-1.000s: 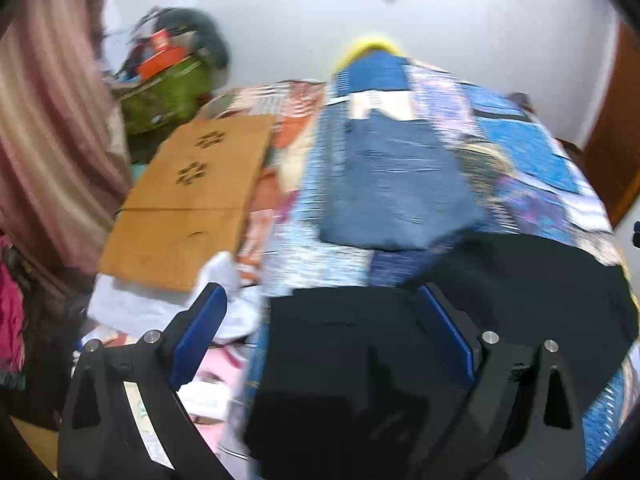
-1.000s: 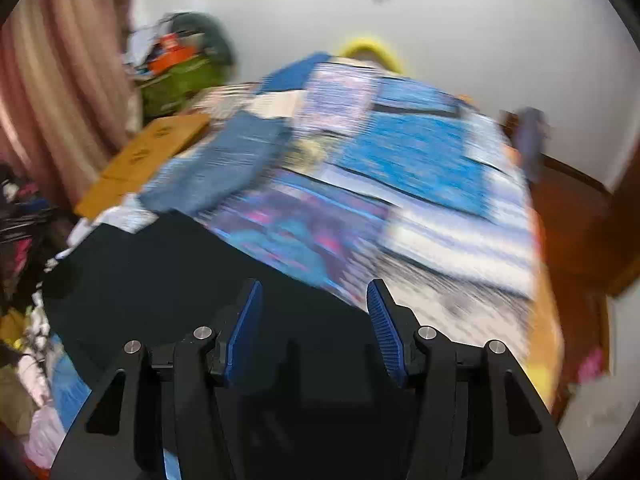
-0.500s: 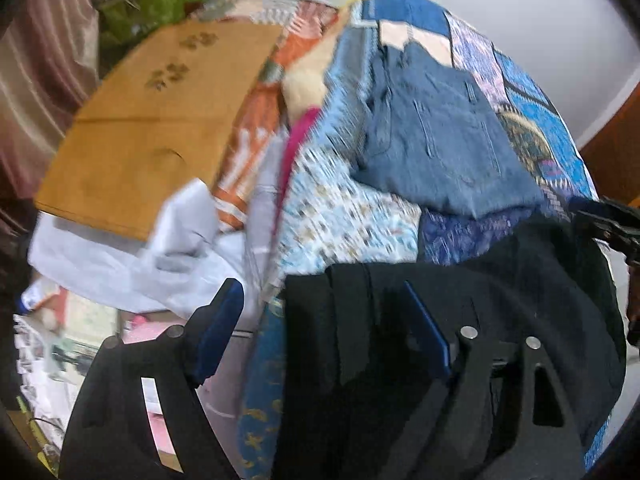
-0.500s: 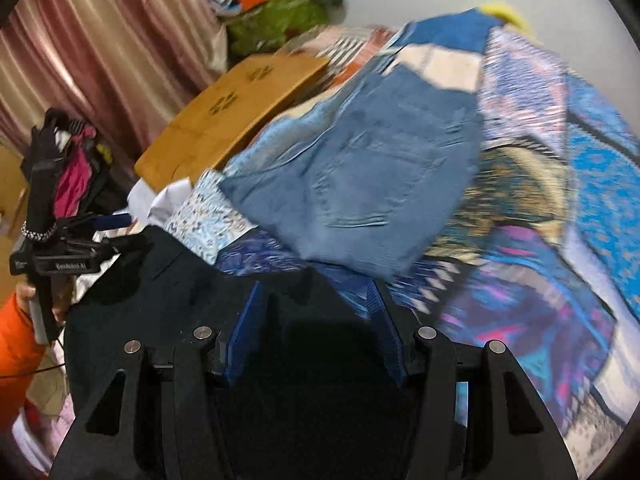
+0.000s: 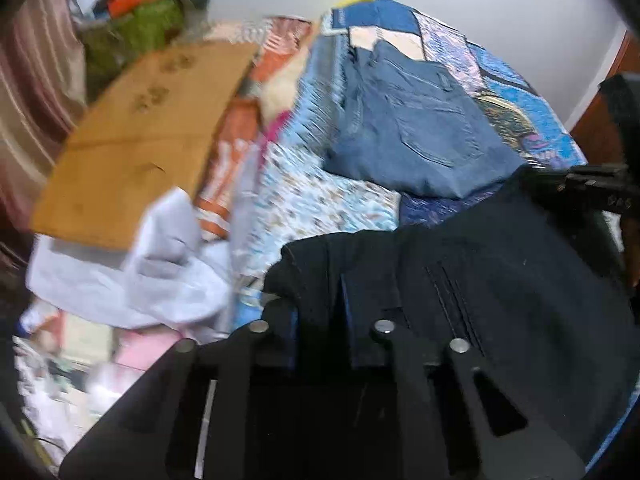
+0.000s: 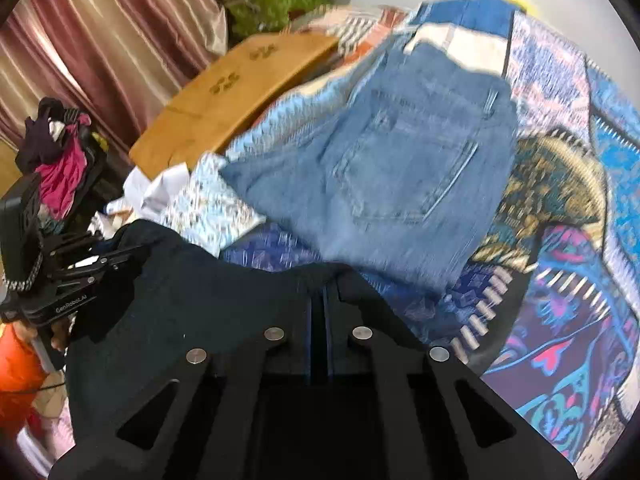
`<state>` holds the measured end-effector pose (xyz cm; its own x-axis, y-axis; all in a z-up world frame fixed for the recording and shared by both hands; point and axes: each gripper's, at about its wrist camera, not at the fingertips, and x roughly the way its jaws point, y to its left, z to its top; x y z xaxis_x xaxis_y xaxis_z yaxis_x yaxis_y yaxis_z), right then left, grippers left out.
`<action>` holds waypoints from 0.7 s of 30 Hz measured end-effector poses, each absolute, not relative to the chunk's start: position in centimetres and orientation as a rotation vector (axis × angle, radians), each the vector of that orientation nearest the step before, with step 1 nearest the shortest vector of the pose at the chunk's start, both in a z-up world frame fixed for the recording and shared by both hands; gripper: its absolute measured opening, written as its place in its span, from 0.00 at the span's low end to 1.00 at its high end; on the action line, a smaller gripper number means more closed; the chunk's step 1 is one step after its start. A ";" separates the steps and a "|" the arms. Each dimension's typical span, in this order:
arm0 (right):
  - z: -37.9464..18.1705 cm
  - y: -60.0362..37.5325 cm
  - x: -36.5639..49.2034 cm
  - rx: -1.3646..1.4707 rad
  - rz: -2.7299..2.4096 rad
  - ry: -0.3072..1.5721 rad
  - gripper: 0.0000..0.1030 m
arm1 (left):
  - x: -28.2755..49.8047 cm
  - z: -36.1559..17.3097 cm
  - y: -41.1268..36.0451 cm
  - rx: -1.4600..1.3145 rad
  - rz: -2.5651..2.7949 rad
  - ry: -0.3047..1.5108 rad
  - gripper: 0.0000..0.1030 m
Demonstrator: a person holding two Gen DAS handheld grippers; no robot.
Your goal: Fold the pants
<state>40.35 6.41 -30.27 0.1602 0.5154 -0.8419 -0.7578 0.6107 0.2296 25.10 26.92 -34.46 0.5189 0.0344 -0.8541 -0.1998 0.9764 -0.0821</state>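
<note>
Black pants [image 5: 500, 280] lie across the near end of a patchwork bedspread [image 5: 320, 200]. My left gripper [image 5: 320, 304] sits at their left corner. Its jaws are closing, with a fold of the black cloth pinched between the blue pads. My right gripper [image 6: 320, 300] is shut, its fingers pressed together on the far edge of the black pants [image 6: 200, 292]. Each gripper shows in the other's view: the right gripper [image 5: 580, 184] at the pants' right end, the left gripper [image 6: 80, 276] at their left end, held by a hand with an orange sleeve.
Folded blue jeans [image 5: 412, 140] [image 6: 392, 160] lie on the bed just beyond the black pants. A brown board [image 5: 140, 132] and a white cloth [image 5: 140, 272] lie left of the bed. Striped curtains [image 6: 100, 40] and a green bag [image 6: 276, 0] stand behind.
My left gripper dropped onto the pants' corner and went from wide open to closed on the cloth. The right gripper swung left towards the jeans, came down, and shut on the pants' edge.
</note>
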 end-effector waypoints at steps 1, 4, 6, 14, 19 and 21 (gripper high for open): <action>-29.8 6.4 40.3 -0.265 0.922 1.043 0.04 | 25.0 -34.3 27.3 -0.179 0.147 1.007 0.17; -29.2 7.0 40.1 -0.276 0.902 0.987 0.04 | 25.5 -34.5 28.1 -0.153 0.174 1.012 0.17; -29.5 7.6 40.1 -0.318 0.871 0.976 0.05 | 26.2 -34.7 27.7 -0.079 0.206 1.028 0.30; -22.9 2.3 38.9 -0.299 0.711 0.849 0.32 | 23.7 -29.0 28.8 -0.013 0.290 0.943 0.53; -21.1 -2.5 36.2 -0.206 0.772 0.898 0.41 | 20.1 -27.3 27.9 -0.114 0.177 0.920 0.65; -21.9 -3.8 34.6 -0.196 0.790 0.938 0.42 | 19.1 -28.2 26.5 -0.157 0.109 0.949 0.66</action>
